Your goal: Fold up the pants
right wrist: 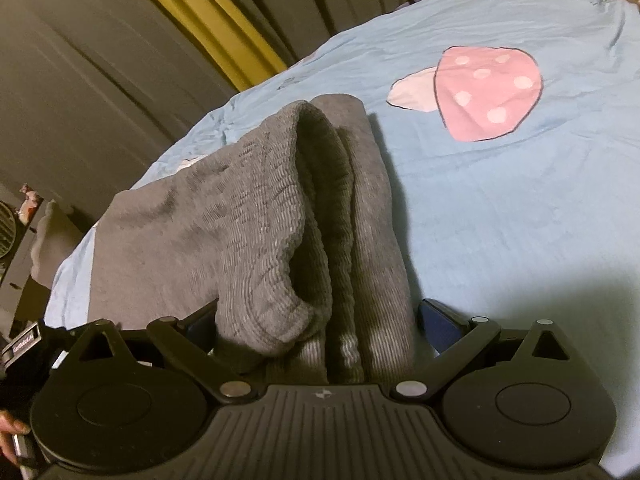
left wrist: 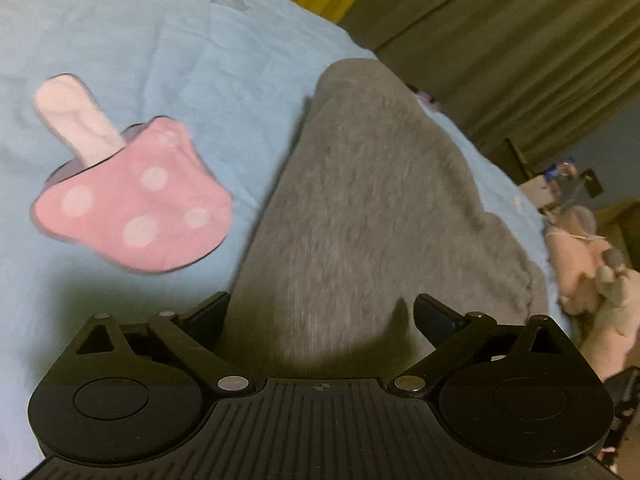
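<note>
The grey pants (left wrist: pixel 372 208) lie on a light blue bed cover (left wrist: pixel 160 52), folded lengthwise. In the left wrist view my left gripper (left wrist: pixel 320 312) is open, its jaws wide apart on either side of the near end of the grey fabric. In the right wrist view the ribbed waistband of the pants (right wrist: pixel 280 216) bunches up between the jaws of my right gripper (right wrist: pixel 316 316). That gripper is also open, with the cloth lying between its spread fingers. The fingertips are partly hidden by fabric.
A pink mushroom print (left wrist: pixel 136 196) marks the bed cover (right wrist: pixel 520 200), left of the pants; it also shows in the right wrist view (right wrist: pixel 488 92). Dark curtains (left wrist: pixel 520 40) with a yellow strip (right wrist: pixel 208 12) hang behind the bed. Plush toys (left wrist: pixel 592 272) sit at the bed's right edge.
</note>
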Motion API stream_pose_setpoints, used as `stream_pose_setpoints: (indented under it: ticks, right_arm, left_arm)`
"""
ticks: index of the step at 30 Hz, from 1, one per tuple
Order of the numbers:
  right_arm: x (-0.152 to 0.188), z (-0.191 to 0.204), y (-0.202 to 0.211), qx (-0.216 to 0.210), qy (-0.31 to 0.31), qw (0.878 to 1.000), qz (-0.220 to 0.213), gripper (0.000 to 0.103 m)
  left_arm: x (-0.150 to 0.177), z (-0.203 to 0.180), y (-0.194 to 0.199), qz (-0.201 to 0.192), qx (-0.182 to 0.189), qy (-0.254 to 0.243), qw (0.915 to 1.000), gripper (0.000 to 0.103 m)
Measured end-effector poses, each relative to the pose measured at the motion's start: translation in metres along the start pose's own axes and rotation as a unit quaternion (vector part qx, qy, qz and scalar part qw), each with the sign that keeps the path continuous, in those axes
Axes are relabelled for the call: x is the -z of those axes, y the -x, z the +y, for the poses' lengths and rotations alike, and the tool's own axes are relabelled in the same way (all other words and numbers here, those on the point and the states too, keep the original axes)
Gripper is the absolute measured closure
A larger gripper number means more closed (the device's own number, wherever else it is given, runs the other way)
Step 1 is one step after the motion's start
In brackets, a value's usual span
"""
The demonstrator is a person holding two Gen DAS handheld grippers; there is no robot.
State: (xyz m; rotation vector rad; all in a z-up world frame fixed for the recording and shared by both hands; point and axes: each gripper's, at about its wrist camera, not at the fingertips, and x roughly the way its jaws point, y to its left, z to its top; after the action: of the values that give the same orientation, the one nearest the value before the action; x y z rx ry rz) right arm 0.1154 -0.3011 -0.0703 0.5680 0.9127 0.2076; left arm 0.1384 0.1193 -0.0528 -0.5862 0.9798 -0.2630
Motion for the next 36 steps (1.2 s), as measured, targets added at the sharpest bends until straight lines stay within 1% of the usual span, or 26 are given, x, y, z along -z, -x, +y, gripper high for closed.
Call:
stream_pose_setpoints:
  ticks: [6,10,12,15,17,19,20,23,25,26,27,28,29,31,32,33,34,36]
  right_arm:
    - [-0.015,-0.014,-0.01,-0.058,-0.025,0.998,0.015,0.004]
    - [-0.021,-0.022,-0.016,-0.093,-0.05,0.994,0.02,0.004]
    - [-0.024,-0.027,-0.019,-0.116,-0.069,0.991,0.026,0.004]
    - [-0.029,-0.039,-0.022,-0.144,-0.112,0.983,0.027,0.004]
    - [-0.031,-0.052,-0.025,-0.168,-0.164,0.972,0.025,0.004]
    - [-0.033,-0.06,-0.027,-0.182,-0.191,0.964,0.025,0.004]
    - [-0.034,-0.059,-0.029,-0.183,-0.189,0.964,0.028,0.004]
    - [-0.035,-0.041,-0.034,-0.161,-0.135,0.977,0.033,0.004]
    - [-0.034,-0.031,-0.037,-0.148,-0.105,0.983,0.026,0.004]
    - [-0.034,-0.031,-0.037,-0.147,-0.103,0.983,0.021,0.004]
    - [-0.033,-0.03,-0.037,-0.145,-0.101,0.984,0.015,0.007]
    - [-0.033,-0.029,-0.037,-0.138,-0.1,0.985,0.011,0.031]
    - [-0.032,-0.029,-0.038,-0.136,-0.105,0.985,0.014,0.039]
    - [-0.031,-0.024,-0.036,-0.128,-0.096,0.987,0.005,0.041]
    - [-0.031,-0.018,-0.036,-0.117,-0.082,0.99,0.002,0.042]
    - [-0.032,-0.013,-0.035,-0.111,-0.077,0.991,-0.003,0.043]
    - [-0.032,-0.012,-0.028,-0.11,-0.073,0.991,-0.009,0.044]
    - [-0.035,-0.005,-0.02,-0.112,-0.068,0.991,-0.024,0.046]
  left_arm:
    - [-0.022,0.01,-0.02,0.043,0.059,0.015,0.9972,0.003]
    - [-0.033,0.011,-0.032,0.066,0.078,0.015,0.9947,0.004]
    - [-0.035,0.007,-0.035,0.074,0.083,-0.006,0.9938,0.006]
    - [-0.037,0.007,-0.035,0.082,0.089,-0.038,0.9919,0.006]
    - [-0.039,0.009,-0.036,0.087,0.098,-0.037,0.9908,0.004]
    - [-0.041,0.012,-0.038,0.093,0.106,-0.027,0.9897,0.002]
    - [-0.042,0.011,-0.038,0.098,0.106,-0.028,0.9892,0.002]
    - [-0.045,-0.001,-0.046,0.111,0.093,-0.056,0.9878,0.002]
    - [-0.046,-0.006,-0.05,0.112,0.086,-0.061,0.9881,0.002]
    - [-0.046,-0.008,-0.051,0.107,0.077,-0.061,0.9894,0.006]
    - [-0.046,-0.011,-0.051,0.099,0.064,-0.065,0.9909,0.019]
    - [-0.045,-0.016,-0.051,0.092,0.047,-0.079,0.9915,0.024]
    - [-0.043,-0.02,-0.051,0.088,0.036,-0.09,0.9914,0.031]
    - [-0.039,-0.032,-0.047,0.074,0.021,-0.116,0.9903,0.04]
    - [-0.037,-0.038,-0.044,0.067,0.01,-0.126,0.9897,0.049]
    - [-0.036,-0.045,-0.041,0.056,0.001,-0.135,0.9893,0.061]
    - [-0.036,-0.051,-0.036,0.046,-0.009,-0.139,0.9892,0.065]
    - [-0.038,-0.058,-0.031,0.038,-0.012,-0.136,0.9899,0.07]
